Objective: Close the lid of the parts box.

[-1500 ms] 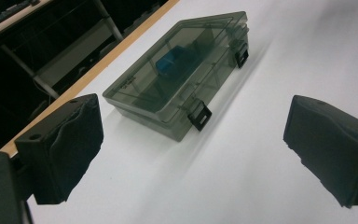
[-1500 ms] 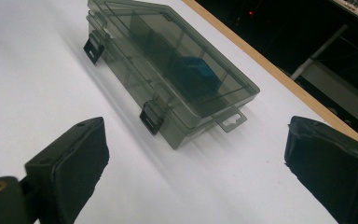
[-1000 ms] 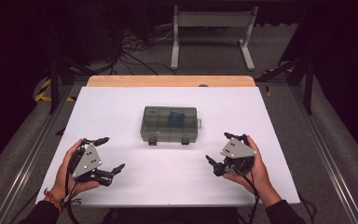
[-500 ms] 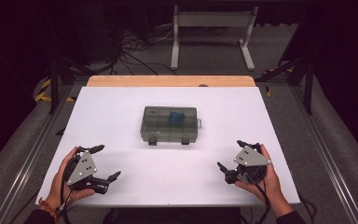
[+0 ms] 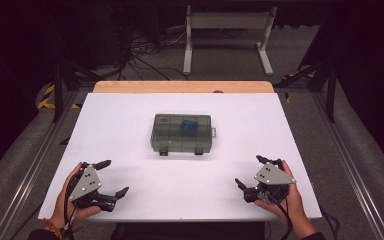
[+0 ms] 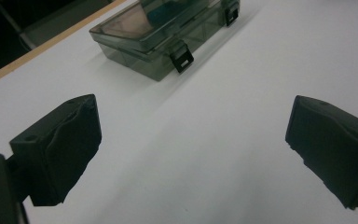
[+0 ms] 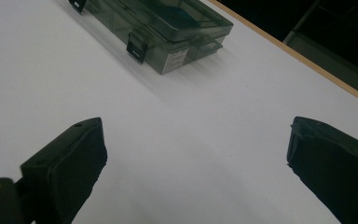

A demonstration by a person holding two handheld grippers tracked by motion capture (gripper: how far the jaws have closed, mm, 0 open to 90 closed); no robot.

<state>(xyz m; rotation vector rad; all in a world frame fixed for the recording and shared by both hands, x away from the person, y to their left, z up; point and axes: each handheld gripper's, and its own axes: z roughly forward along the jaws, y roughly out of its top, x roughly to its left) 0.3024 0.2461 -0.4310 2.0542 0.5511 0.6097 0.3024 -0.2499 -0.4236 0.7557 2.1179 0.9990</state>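
On the white tabletop [image 5: 130, 130], which spans most of the high view with a wooden strip along its far edge, I log one work item: a smoke-grey, translucent compartment box [image 5: 182, 133] lying flat near the centre, slightly toward the far side. Its lid is down and two black latches [image 6: 182, 56] on the near wall appear fastened. A blue object [image 5: 187, 125] sits inside, under the lid, toward the box's far side; I cannot identify it through the plastic.

Change noted: against the high view of a second ago, both hands have drawn back toward the near edge and spread outward. The left tongs [image 5: 107, 178] now sit at the near left corner, the right tongs [image 5: 252, 171] at the near right. The box has not moved. I judge this a retreat to a ready stance, so the work on the box reads as either not begun or paused; the latches remain the obvious first target.

Left tongs: spread wide, nothing between them, clear of the box, which lies well ahead in the left gripper view. I cannot tell whether they rest on the tabletop or hover just above it.

Right tongs: likewise wide apart and empty, with the box [image 7: 168, 32] well ahead and a white label [image 7: 177, 58] showing on its end wall.
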